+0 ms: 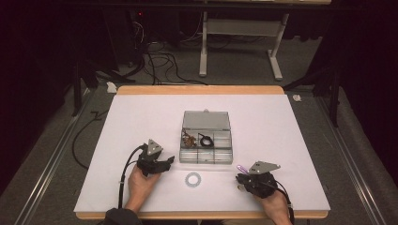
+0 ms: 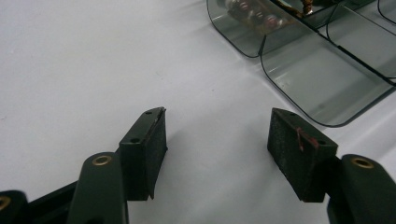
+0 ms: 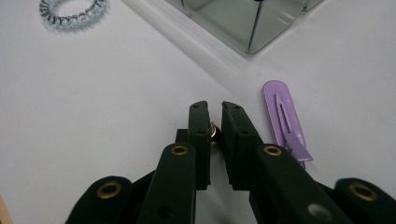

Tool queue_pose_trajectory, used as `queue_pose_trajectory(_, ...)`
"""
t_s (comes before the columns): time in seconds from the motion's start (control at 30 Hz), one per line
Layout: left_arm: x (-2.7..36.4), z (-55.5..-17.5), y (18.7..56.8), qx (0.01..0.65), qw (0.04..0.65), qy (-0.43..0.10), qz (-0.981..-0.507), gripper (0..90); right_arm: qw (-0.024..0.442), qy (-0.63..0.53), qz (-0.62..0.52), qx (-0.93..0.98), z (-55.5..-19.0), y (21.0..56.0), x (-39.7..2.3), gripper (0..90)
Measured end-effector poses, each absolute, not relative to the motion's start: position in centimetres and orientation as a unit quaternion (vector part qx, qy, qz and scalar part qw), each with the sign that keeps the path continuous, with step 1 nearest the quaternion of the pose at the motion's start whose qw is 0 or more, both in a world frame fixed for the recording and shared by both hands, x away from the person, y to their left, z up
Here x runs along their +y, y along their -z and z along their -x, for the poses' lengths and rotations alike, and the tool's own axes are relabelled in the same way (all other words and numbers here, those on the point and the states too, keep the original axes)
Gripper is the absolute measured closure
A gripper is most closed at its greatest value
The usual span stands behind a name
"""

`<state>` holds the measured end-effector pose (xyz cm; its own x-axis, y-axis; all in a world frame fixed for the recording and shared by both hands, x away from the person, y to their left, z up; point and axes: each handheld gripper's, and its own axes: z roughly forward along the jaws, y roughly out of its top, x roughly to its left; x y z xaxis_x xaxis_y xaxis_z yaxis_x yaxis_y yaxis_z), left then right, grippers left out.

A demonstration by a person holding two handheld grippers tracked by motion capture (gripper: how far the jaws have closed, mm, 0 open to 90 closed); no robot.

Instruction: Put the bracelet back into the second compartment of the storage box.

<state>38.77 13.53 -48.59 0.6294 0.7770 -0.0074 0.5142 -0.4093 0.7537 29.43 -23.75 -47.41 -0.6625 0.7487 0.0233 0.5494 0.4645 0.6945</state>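
Note:
A clear compartment box (image 1: 207, 155) stands open at mid-table, its lid (image 1: 206, 120) laid back. It holds a brown trinket (image 1: 189, 138) and a black ring (image 1: 205, 140). My left gripper (image 1: 168, 162) (image 2: 217, 114) rests left of the box, jaws wide open over bare table, with the box's corner (image 2: 322, 79) just ahead. My right gripper (image 1: 240, 177) (image 3: 215, 105) sits at the front right, jaws nearly together around a small gold-coloured piece (image 3: 213, 132). A purple hair clip (image 1: 242, 168) (image 3: 286, 116) lies just beside its right jaw.
A clear coiled hair tie (image 1: 193, 179) (image 3: 72, 11) lies on the white table top (image 1: 141, 117) between the two hands, in front of the box. Cables and a table frame (image 1: 241, 42) stand on the floor beyond the far edge.

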Motion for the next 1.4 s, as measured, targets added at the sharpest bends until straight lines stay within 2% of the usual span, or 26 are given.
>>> queue_pose_trajectory(0.77,13.54,-38.77,48.59,0.393,0.375,-0.175,-0.821,37.6,0.146,-0.35,-0.393,0.838,-29.73,47.32,-23.81,83.9)
queue_pose_trajectory(0.83,13.54,-38.77,48.59,0.393,0.375,-0.175,-0.821,37.6,0.148,-0.352,-0.39,0.838,-29.83,47.27,-23.84,84.2)
queue_pose_trajectory(0.9,13.54,-38.77,48.59,0.393,0.375,-0.175,-0.821,37.6,0.149,-0.355,-0.389,0.837,-29.83,47.2,-23.87,88.2)
queue_pose_trajectory(1.4,13.54,-38.77,48.59,0.393,0.375,-0.175,-0.821,37.6,0.147,-0.354,-0.391,0.837,-30.1,47.18,-23.93,88.7)
